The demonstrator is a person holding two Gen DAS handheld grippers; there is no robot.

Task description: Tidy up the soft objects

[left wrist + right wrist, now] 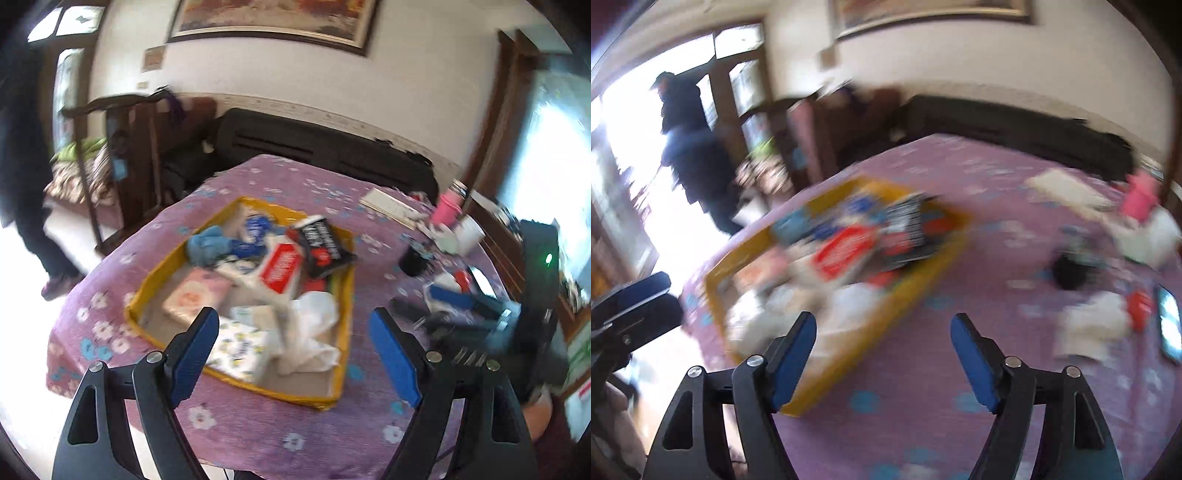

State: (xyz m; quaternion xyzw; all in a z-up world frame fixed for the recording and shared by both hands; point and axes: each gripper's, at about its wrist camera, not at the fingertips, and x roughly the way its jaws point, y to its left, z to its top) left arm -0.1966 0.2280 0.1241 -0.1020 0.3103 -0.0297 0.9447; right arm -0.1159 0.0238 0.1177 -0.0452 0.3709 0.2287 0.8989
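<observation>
The left gripper point(295, 339) hangs above the near edge of the table point(258, 424), its blue-padded fingers point(195, 350) spread wide apart with nothing between them. The right gripper point(882, 347) is likewise spread and empty, held over the purple flowered cloth just beside the near right corner of the yellow tray point(341, 332); its view is smeared by motion blur.

The tray sits toward the left half of the table, and the soft things are piled inside it. At its near edge lie a white pack with a yellow-and-blue print point(240, 347) and a crumpled white plastic bag point(314, 332). A pink pack point(195, 295) lies by the tray's left wall. Past these, in the middle, are a red-and-white pack point(280, 269) and a black packet with white lettering point(325, 243) leaning on the far right wall. A blue cloth point(207, 245) rests near the far left corner.

Along the table's right edge, well apart from the tray, stand a black cup point(412, 260), a white cup point(469, 232) and a pink bottle point(448, 208); a pale flat book point(391, 206) lies near the far edge
</observation>
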